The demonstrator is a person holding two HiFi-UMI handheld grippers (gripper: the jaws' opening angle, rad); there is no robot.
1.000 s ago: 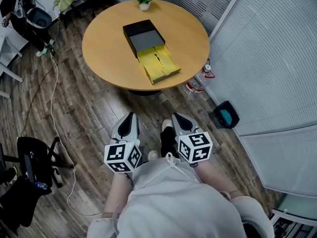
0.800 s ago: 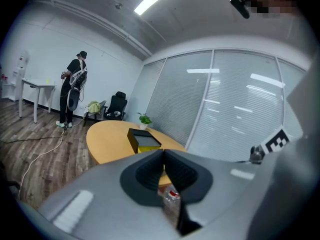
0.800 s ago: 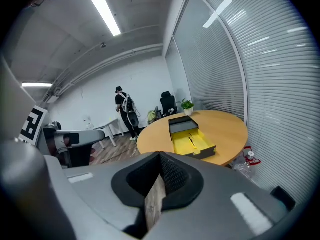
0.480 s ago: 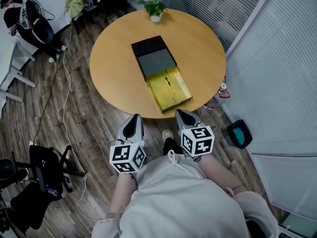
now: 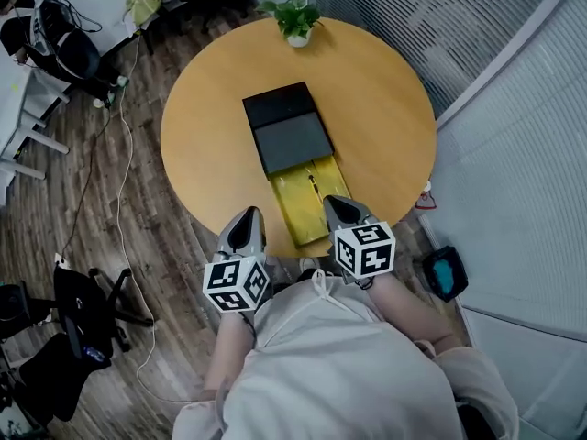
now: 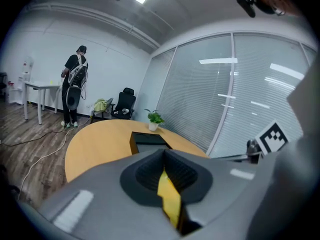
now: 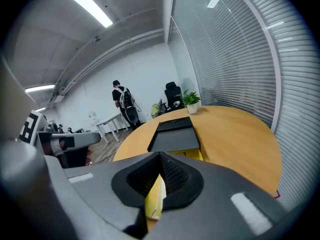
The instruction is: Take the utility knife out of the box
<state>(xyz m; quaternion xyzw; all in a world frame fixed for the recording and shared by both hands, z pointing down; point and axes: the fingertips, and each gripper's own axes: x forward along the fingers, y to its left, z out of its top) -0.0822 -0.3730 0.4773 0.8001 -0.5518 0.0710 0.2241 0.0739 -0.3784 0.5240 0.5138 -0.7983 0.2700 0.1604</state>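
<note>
A black box (image 5: 289, 131) lies in the middle of the round wooden table (image 5: 211, 126). Its yellow inner tray (image 5: 303, 211) is slid out toward me. A small dark utility knife (image 5: 315, 189) lies in that tray. My left gripper (image 5: 246, 218) hovers at the table's near edge, left of the tray, jaws together and holding nothing. My right gripper (image 5: 337, 205) is shut and empty, with its tip over the tray's near right corner. In the left gripper view the left gripper (image 6: 165, 156) faces the box (image 6: 147, 140). The right gripper (image 7: 161, 159) looks at the box (image 7: 175, 136) and yellow tray (image 7: 192, 156).
A potted plant (image 5: 296, 18) stands at the table's far edge. Glass walls with blinds (image 5: 514, 136) run along the right, with a blue bin (image 5: 443, 271) at their foot. An office chair (image 5: 83, 305) and cables lie on the floor at left. A person (image 6: 74, 91) stands far off.
Both grippers have moved forward from over the floor to the table's near edge. The table and box now appear closer. Both pairs of jaws stayed shut.
</note>
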